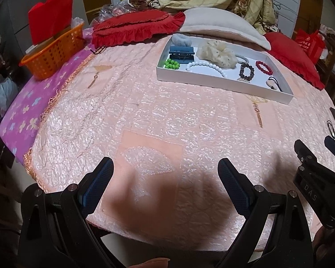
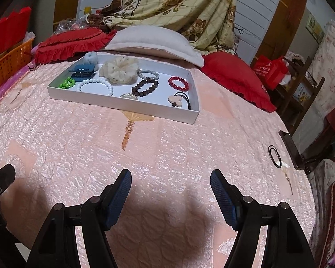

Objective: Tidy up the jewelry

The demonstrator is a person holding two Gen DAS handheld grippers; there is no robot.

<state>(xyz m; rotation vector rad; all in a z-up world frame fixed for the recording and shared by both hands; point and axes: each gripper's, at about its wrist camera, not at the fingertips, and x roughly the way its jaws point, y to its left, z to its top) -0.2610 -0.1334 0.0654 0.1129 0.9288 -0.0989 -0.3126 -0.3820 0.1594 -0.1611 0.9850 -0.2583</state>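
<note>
Right wrist: four bead bracelets (image 2: pixel 96 85), one tray (image 2: pixel 122 101).

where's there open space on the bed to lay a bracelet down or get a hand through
The widest bare stretch is the pink quilted bedspread between the shallow white tray and both open grippers, left and right. The strip between the tray and the orange plastic basket is also free. Inside the tray it is crowded; two thin black hair ties lie near the bedspread's right edge.

The quilt (image 2: pixel 167 147) was glossy, puckered pink cloth. The tray (image 2: pixel 122 102) looked like matt white card. Its beads (image 2: pixel 96 82) shone smooth; the scrunchie (image 2: pixel 118 70) was gauzy fabric. The basket (image 1: pixel 53 53) was orange plastic lattice.
</note>
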